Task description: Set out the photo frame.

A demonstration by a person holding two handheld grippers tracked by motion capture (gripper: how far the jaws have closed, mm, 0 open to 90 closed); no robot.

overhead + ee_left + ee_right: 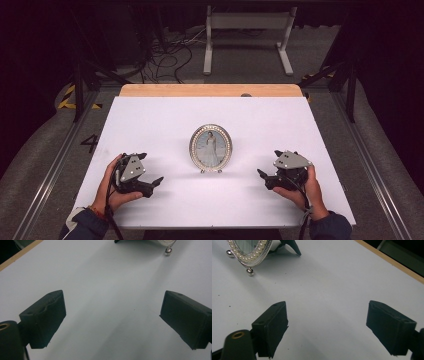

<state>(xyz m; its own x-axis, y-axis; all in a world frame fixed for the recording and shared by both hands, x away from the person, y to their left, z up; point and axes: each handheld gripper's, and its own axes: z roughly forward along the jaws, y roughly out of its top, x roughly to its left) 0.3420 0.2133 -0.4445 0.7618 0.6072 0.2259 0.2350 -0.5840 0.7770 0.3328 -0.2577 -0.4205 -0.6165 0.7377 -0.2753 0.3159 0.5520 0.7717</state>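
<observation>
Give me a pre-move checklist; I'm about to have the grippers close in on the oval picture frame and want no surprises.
1. Left gripper open, holding nothing: ok.
2. Right gripper open, holding nothing: ok.
3. Picture frame upright on its ball feet, rear stand out: ok.
4. Frame apart from both grippers, roughly midway: ok.
5. Table bare between jaws and frame: ok.
6. Frame's steadiness if nudged: cannot tell.

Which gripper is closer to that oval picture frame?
Roughly equal; the right gripper perhaps slightly nearer. It sits right of the frame, the left gripper left; both open, apart from it.
</observation>
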